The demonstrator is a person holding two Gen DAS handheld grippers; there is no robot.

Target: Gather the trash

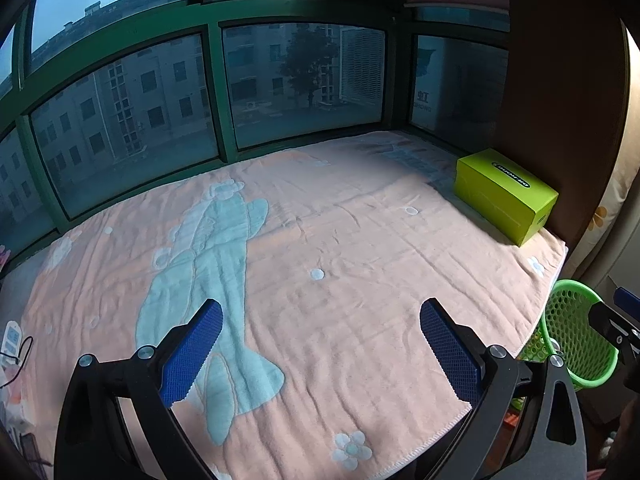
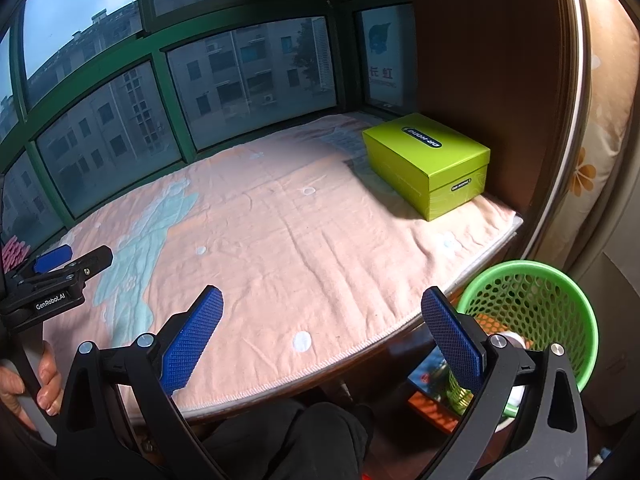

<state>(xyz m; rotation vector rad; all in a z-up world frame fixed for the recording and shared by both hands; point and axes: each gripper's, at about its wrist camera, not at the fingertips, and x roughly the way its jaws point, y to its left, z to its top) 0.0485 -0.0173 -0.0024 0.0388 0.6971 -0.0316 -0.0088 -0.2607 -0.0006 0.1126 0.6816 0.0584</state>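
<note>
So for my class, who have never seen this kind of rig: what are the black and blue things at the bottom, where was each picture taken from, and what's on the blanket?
They are two hand-held grippers; a person carries one in each hand. Each picture comes from a camera on one gripper, looking along its blue fingers. The left gripper and the right gripper both stand open and hold nothing. The pink blanket covers a ledge by the window. The only thing on it is a lime-green box in the far right corner. A green mesh basket stands beside the ledge with some items inside. In the right view you see the person's hand holding the left gripper.
</note>
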